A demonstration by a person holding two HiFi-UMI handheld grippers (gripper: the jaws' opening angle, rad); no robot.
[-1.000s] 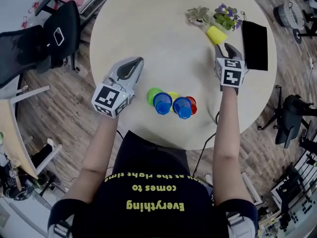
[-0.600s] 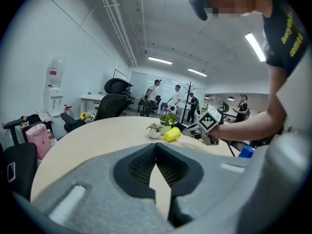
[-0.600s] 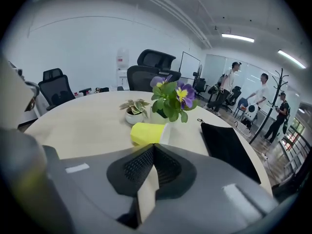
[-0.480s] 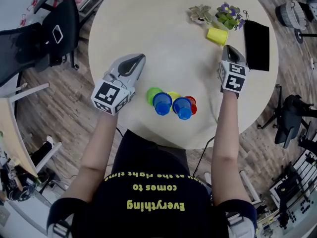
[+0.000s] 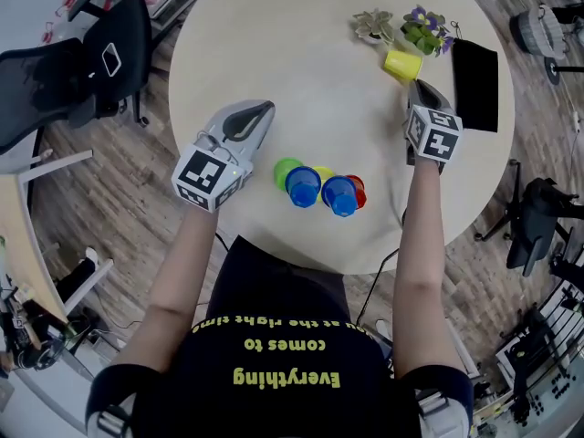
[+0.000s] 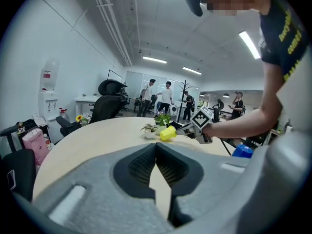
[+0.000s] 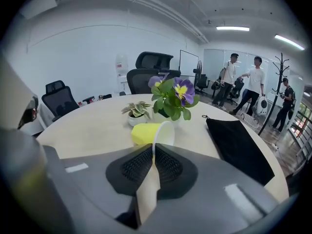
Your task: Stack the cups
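Note:
A yellow cup (image 5: 401, 64) (image 7: 147, 132) lies on its side at the far right of the round table (image 5: 301, 53), in front of two small plants. My right gripper (image 5: 416, 86) (image 7: 153, 156) is at the cup's mouth. Its jaws have just been closing, and the rim is pinched between them. Near the table's front edge is a cluster of cups: a green one (image 5: 286, 169), two blue ones (image 5: 302, 186) (image 5: 339, 195) and a red one (image 5: 356, 188). My left gripper (image 5: 265, 109) (image 6: 156, 156) hovers to their left, shut and holding nothing.
A striped-leaf plant (image 5: 372, 26) and a purple-flowered plant (image 5: 425, 31) stand just behind the yellow cup. A black pouch (image 5: 475, 82) lies to its right at the table's edge. Office chairs (image 5: 82, 71) stand off the table's left side. People stand in the background.
My right gripper's jaws have closed onto the yellow cup's rim. The left gripper has hardly moved, and the cluster of cups lies as before.

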